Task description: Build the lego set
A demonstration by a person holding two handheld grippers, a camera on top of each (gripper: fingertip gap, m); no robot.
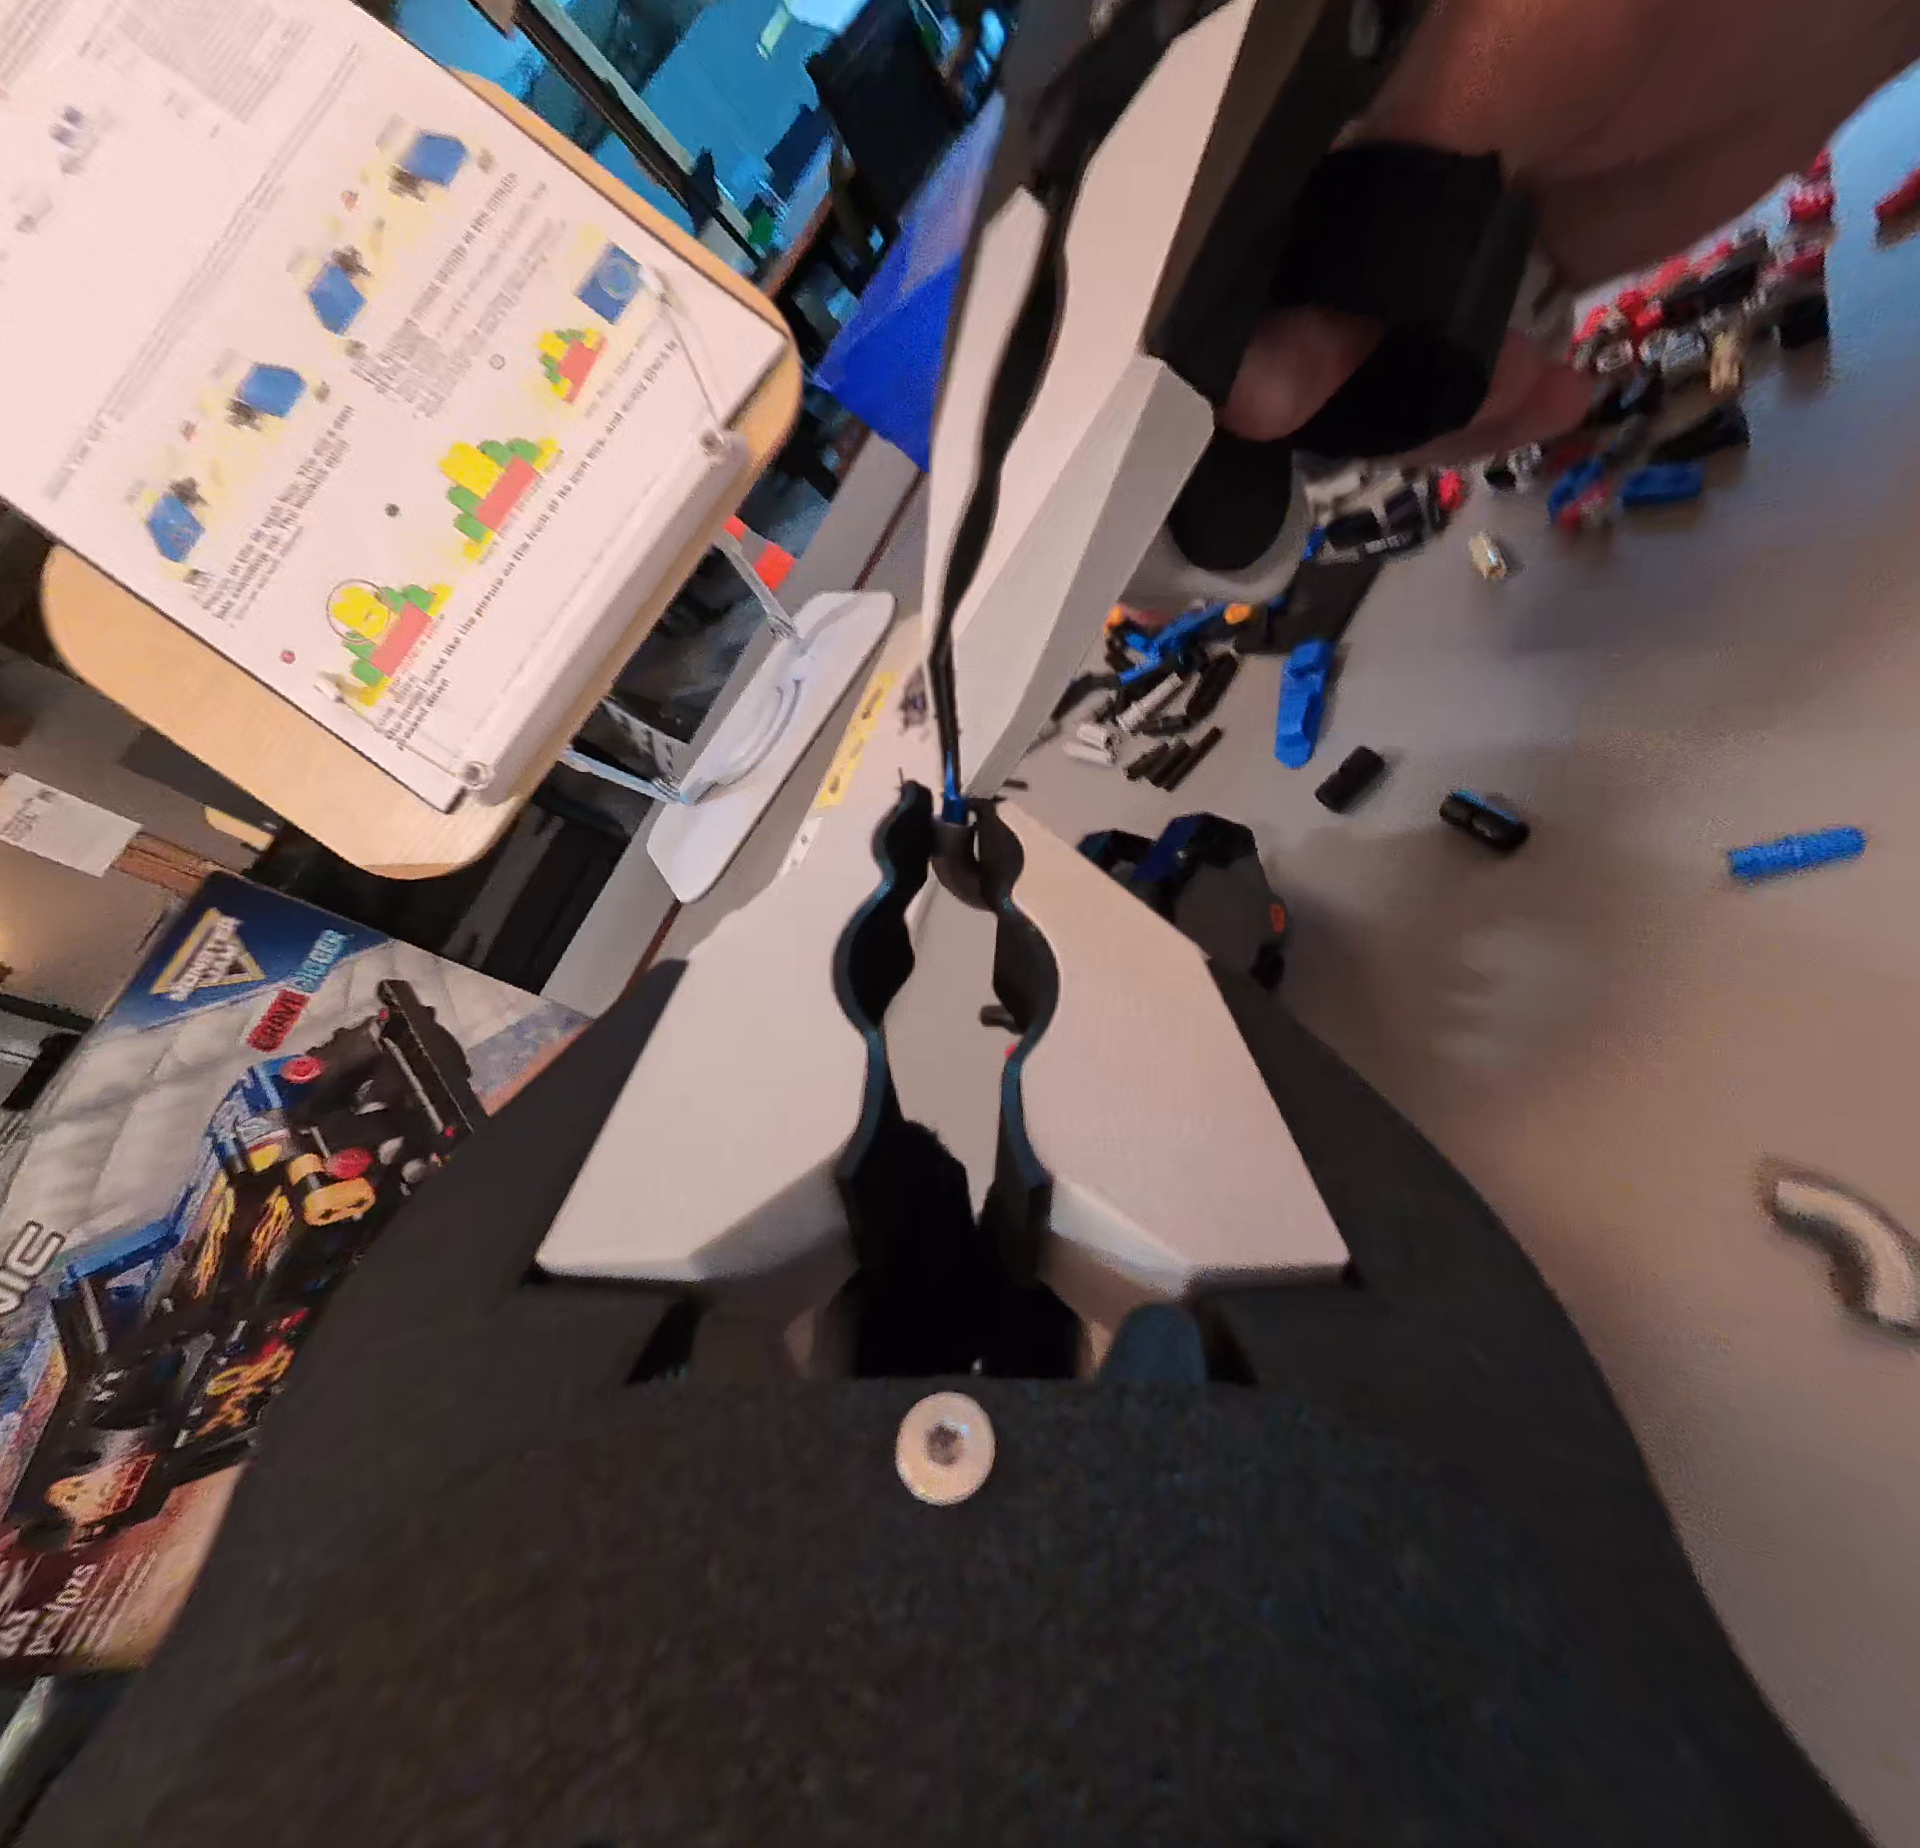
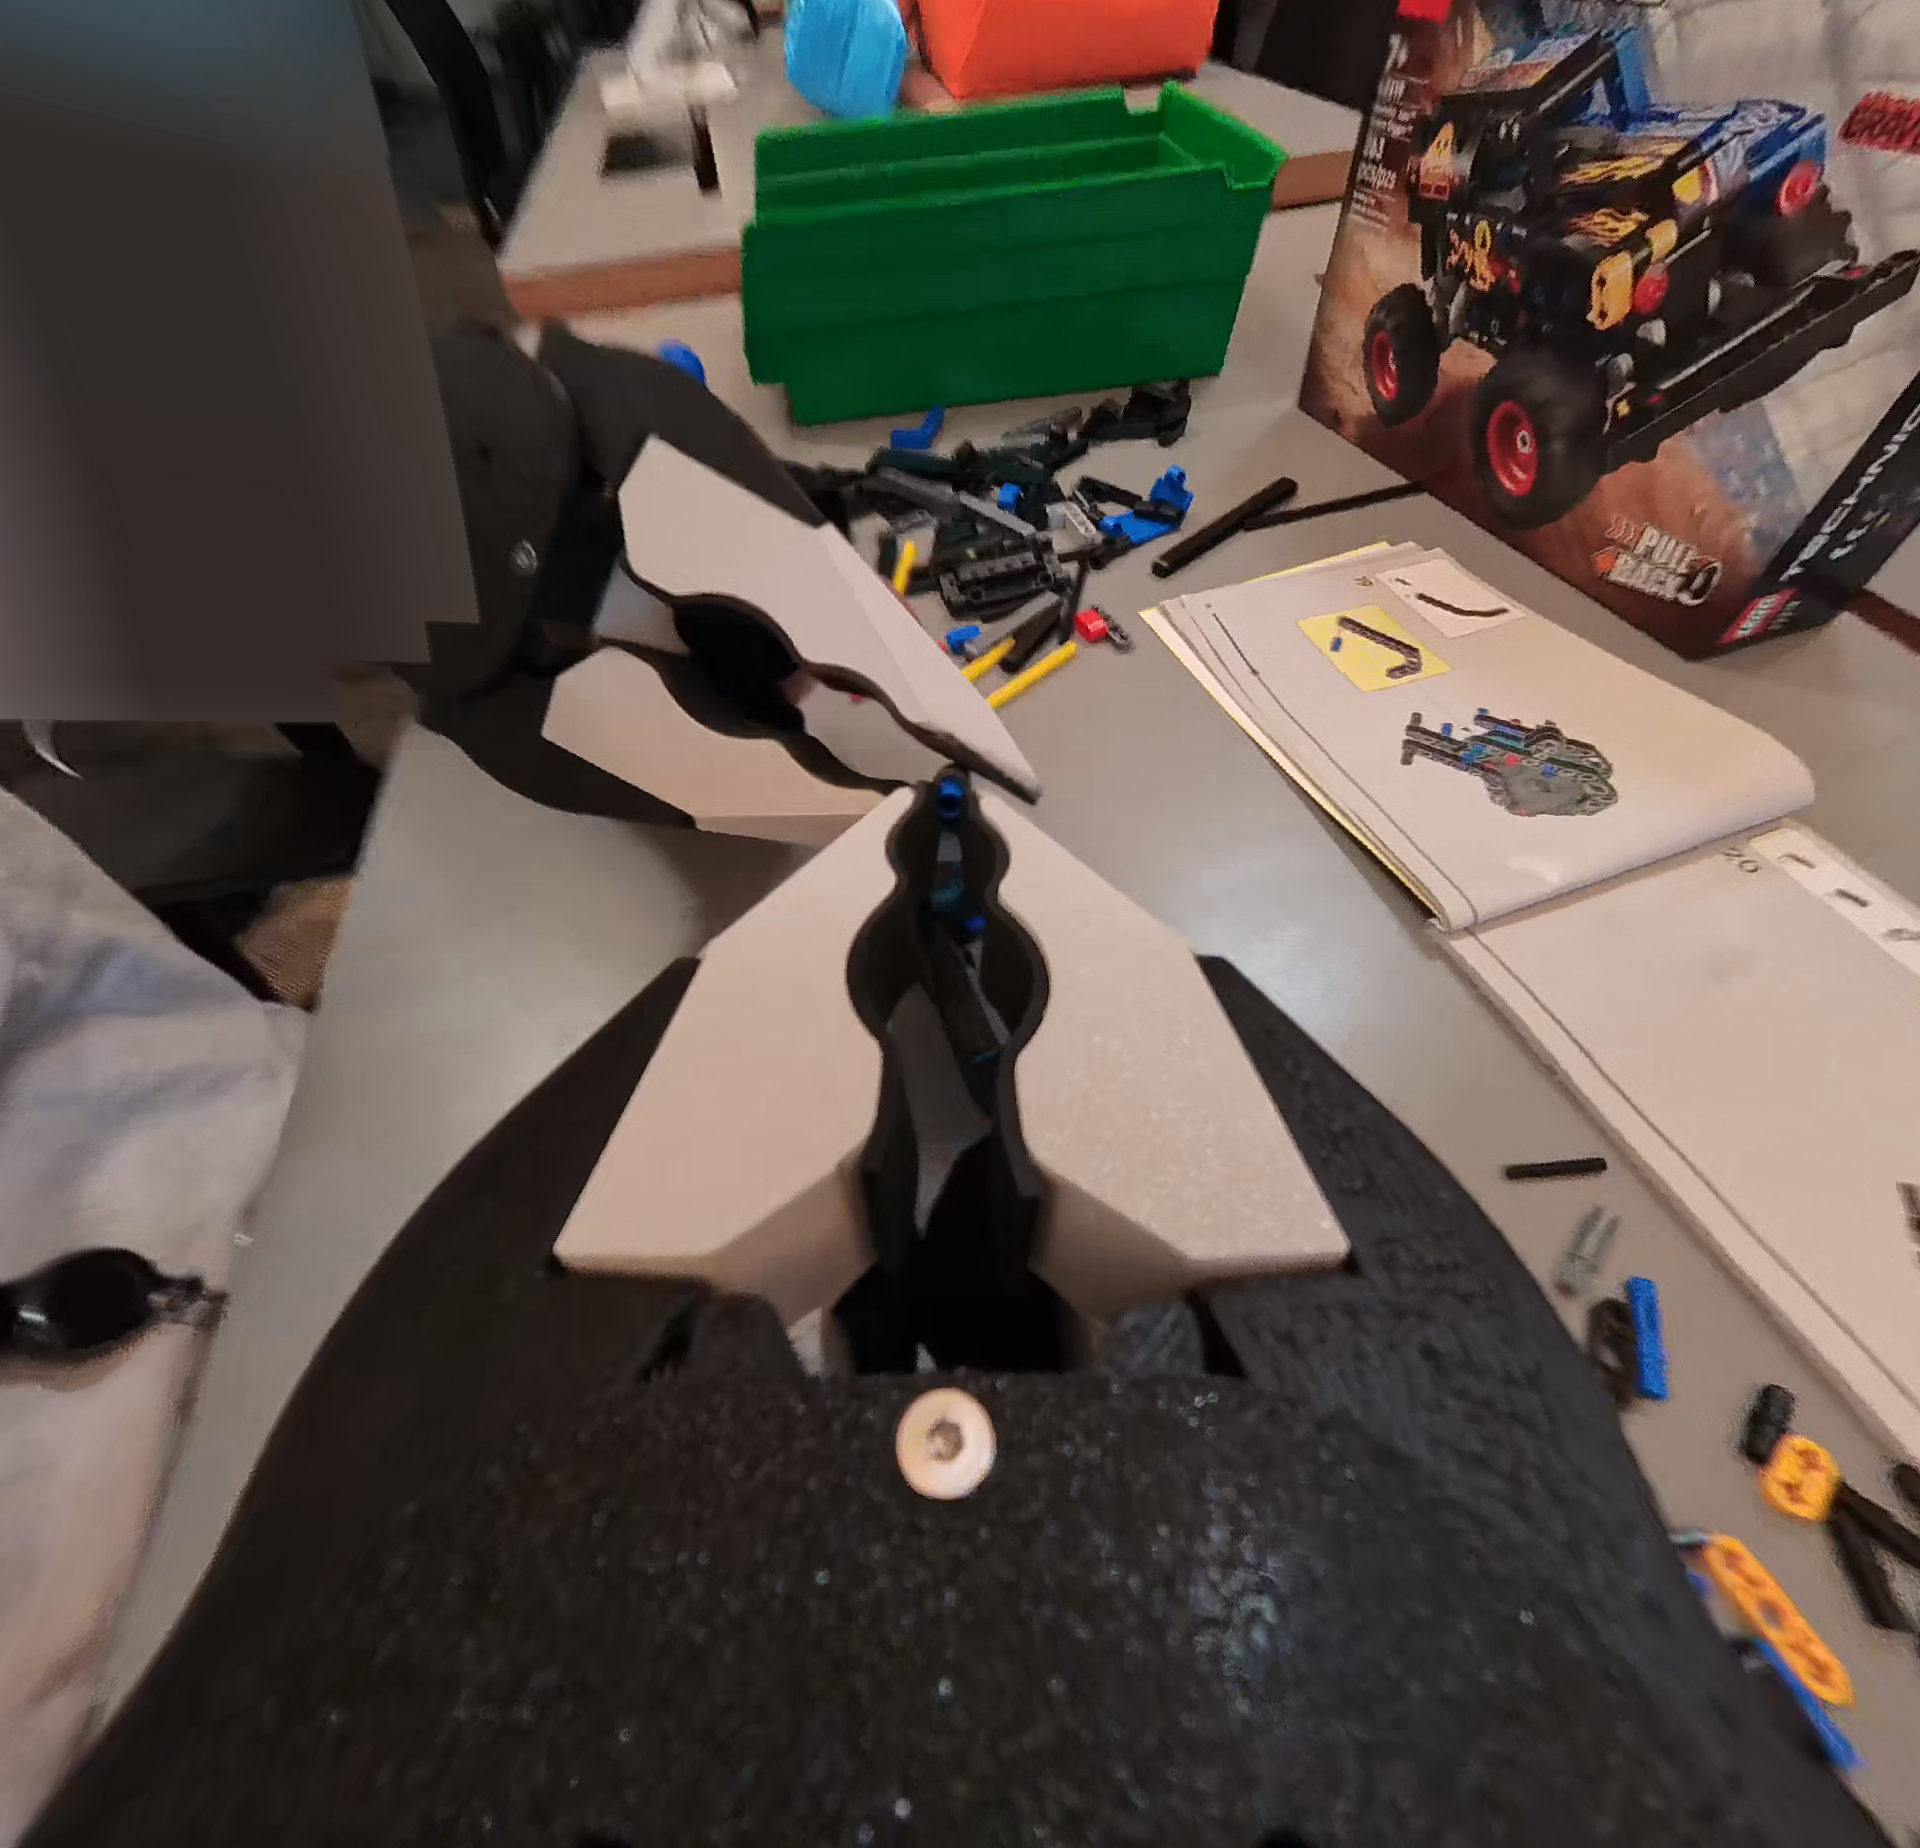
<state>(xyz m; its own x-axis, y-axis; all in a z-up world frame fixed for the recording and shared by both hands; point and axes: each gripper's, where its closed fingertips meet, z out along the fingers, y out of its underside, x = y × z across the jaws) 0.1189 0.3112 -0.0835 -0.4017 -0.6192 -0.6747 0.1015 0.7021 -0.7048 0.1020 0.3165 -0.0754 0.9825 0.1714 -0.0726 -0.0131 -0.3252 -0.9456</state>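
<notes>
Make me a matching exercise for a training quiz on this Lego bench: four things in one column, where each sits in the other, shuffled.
Things
1. green bin
2. Lego box
3. open booklet
4. blue pin

Places
A. lying flat on the table in front of the box
B. pinched at the right gripper's tips
C. standing upright at the far right
D. behind the pile of loose pieces

Pairs: 1-D, 2-C, 3-A, 4-B
</notes>
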